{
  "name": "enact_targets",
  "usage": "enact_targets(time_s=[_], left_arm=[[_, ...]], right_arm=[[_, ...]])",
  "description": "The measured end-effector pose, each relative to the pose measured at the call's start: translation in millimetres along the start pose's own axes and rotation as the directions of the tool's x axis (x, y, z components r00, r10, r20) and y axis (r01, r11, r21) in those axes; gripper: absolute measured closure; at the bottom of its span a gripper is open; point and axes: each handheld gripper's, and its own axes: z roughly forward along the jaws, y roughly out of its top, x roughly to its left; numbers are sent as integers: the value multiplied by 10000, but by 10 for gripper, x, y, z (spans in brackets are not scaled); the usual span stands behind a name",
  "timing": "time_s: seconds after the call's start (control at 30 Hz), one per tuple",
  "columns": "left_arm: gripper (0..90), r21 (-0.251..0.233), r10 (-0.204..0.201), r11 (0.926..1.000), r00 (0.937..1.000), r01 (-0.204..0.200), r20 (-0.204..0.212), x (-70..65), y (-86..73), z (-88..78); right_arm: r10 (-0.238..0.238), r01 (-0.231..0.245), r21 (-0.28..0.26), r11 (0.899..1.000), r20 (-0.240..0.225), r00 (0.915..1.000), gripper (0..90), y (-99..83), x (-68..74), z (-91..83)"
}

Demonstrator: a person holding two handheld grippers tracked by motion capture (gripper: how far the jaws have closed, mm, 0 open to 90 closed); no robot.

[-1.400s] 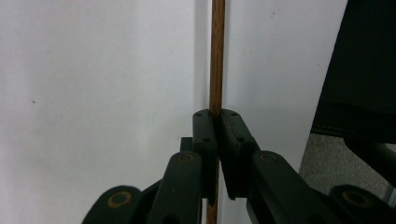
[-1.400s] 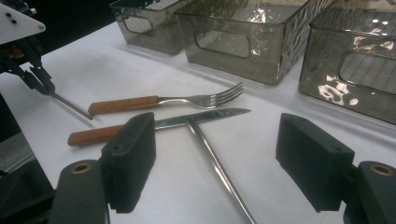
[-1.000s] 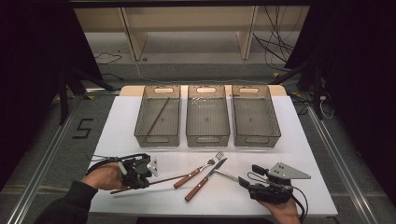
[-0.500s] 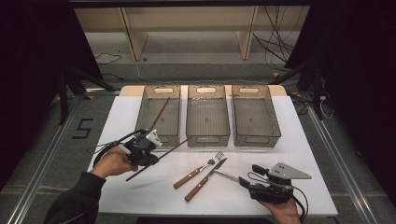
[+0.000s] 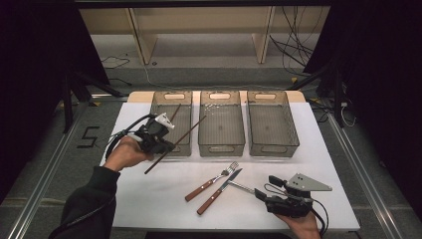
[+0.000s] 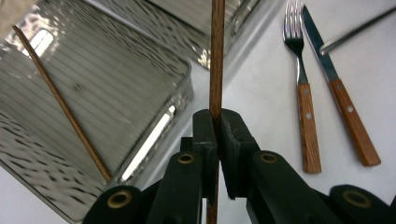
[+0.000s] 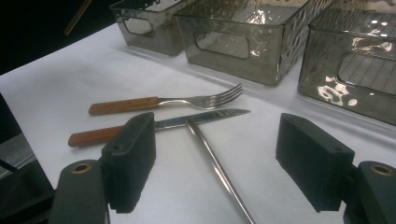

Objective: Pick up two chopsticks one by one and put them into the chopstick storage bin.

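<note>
My left gripper [image 5: 165,145] is shut on a dark wooden chopstick [image 5: 186,133] and holds it above the table, slanting over the front of the left bin [image 5: 155,110]. In the left gripper view the jaws [image 6: 218,127] pinch that chopstick [image 6: 216,56] upright. A second chopstick [image 6: 60,102] leans inside the left bin. My right gripper [image 5: 265,187] rests open near the table's front right. Between its jaws [image 7: 219,151] a thin metal rod [image 7: 212,161] lies on the table, its far end touching the knife [image 7: 187,122]. A wooden-handled fork [image 7: 163,102] lies beside the knife.
Three clear plastic bins stand side by side at the back: the left one, the middle one [image 5: 221,144] and the right one [image 5: 272,149]. The fork [image 5: 211,181] and knife [image 5: 219,190] lie at the front centre of the white table [image 5: 149,199].
My left gripper has risen from the table's front left with the chopstick and moved back toward the left bin. The right gripper has stayed where it was.
</note>
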Motion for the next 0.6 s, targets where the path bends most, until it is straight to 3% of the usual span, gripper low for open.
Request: enact_targets(time_s=[0.33,0.6], left_arm=[[848,-662,-347,9973,9992,332,-219,114,223,-62],[848,-919,-498,9948,9965,435,-669,246,410,-99]], right_arm=[[-1,1,-14,10000,-8,10000,292,0,0,-4],[0,0,-17,10000,-11,10000,292,1,0,-6]])
